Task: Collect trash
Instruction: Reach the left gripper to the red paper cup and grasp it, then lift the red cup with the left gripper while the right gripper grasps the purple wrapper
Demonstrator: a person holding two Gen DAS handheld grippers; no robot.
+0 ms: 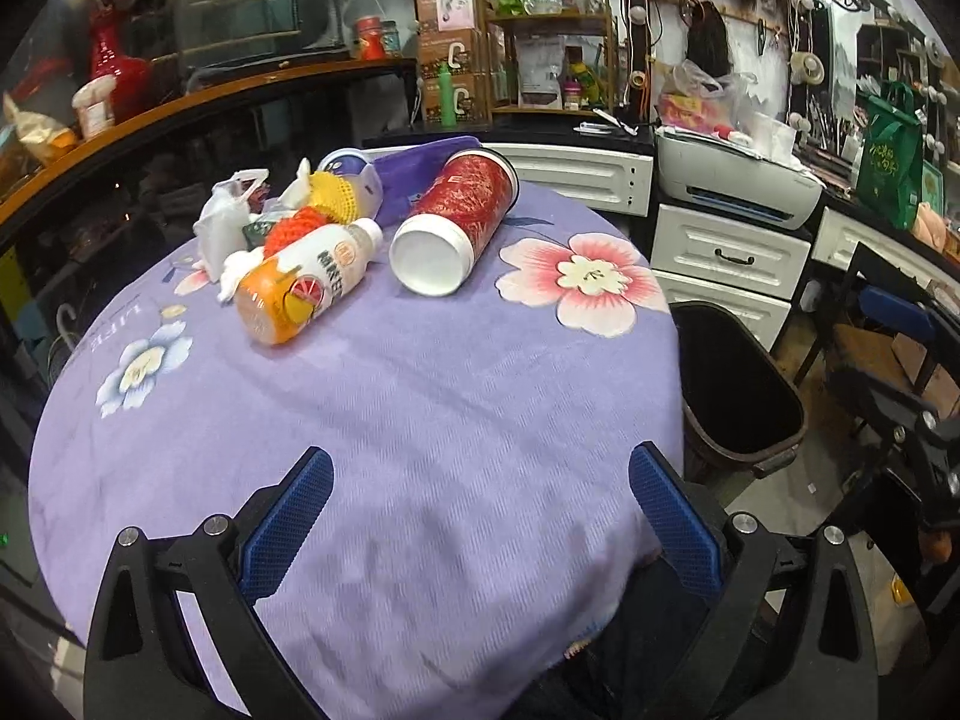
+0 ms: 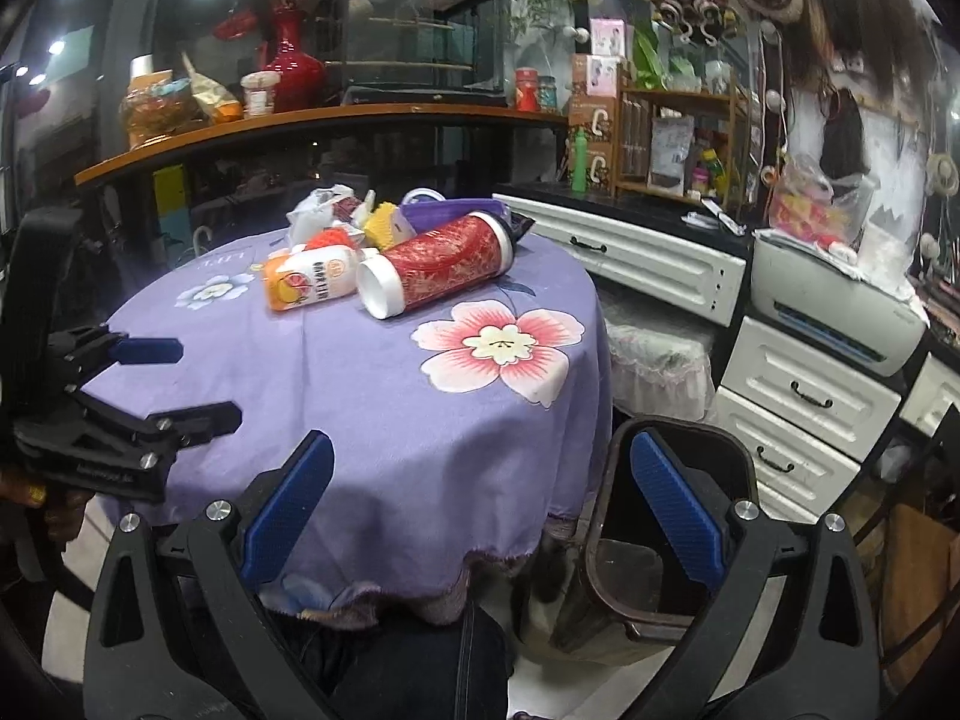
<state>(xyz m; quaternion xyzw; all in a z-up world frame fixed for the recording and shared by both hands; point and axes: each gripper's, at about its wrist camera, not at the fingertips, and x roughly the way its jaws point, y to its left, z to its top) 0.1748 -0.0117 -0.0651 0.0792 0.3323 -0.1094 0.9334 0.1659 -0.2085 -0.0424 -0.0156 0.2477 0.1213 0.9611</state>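
We hold both grippers, left (image 1: 480,474) and right (image 2: 480,462), with jaws wide and empty. A can (image 1: 456,225), bottle (image 1: 303,282) and wrappers (image 1: 225,219) lie on the tabletop (image 1: 384,420). A bin (image 2: 678,534) stands beside it.

Purple flowered cloth (image 1: 372,420) covered round table. Red vase (image 2: 294,60) stood on wooden counter (image 2: 312,120) beside white tub (image 2: 260,93). Green bottle (image 2: 579,159) stood by stacked boxes (image 2: 594,132) (brown, letter C). Printer (image 1: 735,180) sat atop white drawers (image 1: 726,258). Green bag (image 1: 888,162) stood further right.
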